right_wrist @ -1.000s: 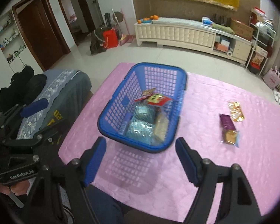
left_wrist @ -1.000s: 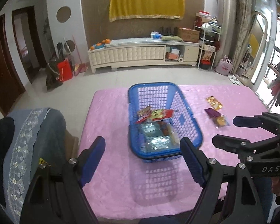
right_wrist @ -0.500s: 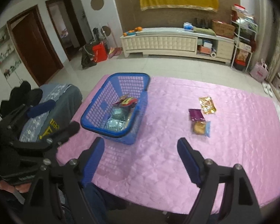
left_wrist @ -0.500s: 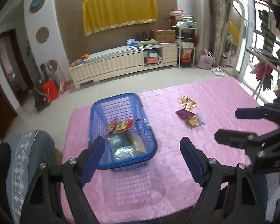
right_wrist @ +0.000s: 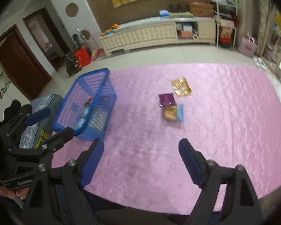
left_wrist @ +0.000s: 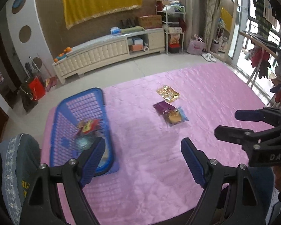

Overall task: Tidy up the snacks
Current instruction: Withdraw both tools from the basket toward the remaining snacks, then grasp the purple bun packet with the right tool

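With both the left gripper and right gripper open and empty, I'd grab the clear cookie packet by a flat edge and drop it in the blue basket.

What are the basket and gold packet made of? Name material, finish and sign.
Basket: likely moulded plastic, glossy blue; lattice walls let the pink cloth show through.
Gold packet: probably metallised foil film; shiny, crinkled, catching light. Blur leaves both uncertain.

A blue lattice basket stands left of the blue-padded fingers on a table covered in pink quilted cloth. Beyond the fingers lie a shiny gold packet, a purple packet and a clear, blue-edged packet.
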The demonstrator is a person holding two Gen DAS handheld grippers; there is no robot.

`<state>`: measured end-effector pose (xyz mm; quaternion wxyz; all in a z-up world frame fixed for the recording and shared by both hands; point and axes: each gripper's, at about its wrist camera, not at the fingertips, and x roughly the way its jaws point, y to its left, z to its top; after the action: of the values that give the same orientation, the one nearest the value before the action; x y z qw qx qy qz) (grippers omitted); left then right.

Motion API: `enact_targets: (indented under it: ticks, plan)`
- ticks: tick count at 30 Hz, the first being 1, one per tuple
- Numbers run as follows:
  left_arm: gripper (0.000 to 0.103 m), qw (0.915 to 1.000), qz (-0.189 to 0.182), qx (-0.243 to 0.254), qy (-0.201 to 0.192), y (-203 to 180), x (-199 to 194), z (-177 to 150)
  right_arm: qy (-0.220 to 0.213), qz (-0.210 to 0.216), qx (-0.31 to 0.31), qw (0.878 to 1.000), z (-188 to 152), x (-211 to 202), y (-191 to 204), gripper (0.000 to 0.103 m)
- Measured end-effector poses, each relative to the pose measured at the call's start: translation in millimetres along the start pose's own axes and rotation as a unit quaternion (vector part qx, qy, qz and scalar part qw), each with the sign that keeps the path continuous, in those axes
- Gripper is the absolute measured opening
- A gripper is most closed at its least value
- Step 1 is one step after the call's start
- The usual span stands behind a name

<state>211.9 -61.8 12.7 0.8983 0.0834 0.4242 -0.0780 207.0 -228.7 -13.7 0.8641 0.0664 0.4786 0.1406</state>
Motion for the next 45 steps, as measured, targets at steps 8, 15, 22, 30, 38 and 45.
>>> enact_targets:
  ticks: [8, 15, 22, 30, 38, 45]
  plan:
    - [0.081, 0.9993, -0.014, -0.005, 0.034, -28.8, 57.5, 23.0, 0.003, -0.016, 0.019, 1.000, 10.9, 30.4, -45.4, 0.085]
    - [0.081, 0.9983, -0.006, 0.016, 0.056, -39.8, 105.0, 42.8, 0.001, -0.037, 0.014, 0.999, 27.1, 66.8, -79.4, 0.085]
    - [0.081, 0.9967, 0.000, 0.007, 0.080, -37.8, 156.8, 55.3, -0.007, -0.071, 0.014, 0.997, 34.3, 105.2, -102.2, 0.085]
    - [0.081, 0.9897, -0.033, -0.035, 0.135, -39.3, 216.3, 57.6, 0.000, -0.127, -0.013, 0.992, 35.8, 129.1, -132.2, 0.085]
    - [0.081, 0.9859, -0.042, -0.017, 0.161, -69.6, 258.6, 58.8, -0.002, -0.129, 0.037, 0.991, 33.1, 122.3, -173.1, 0.085]
    - [0.081, 0.9818, -0.058, -0.003, 0.181, -91.6, 276.3, 59.5, -0.009, -0.138, 0.040, 0.990, 37.8, 122.8, -179.2, 0.085]
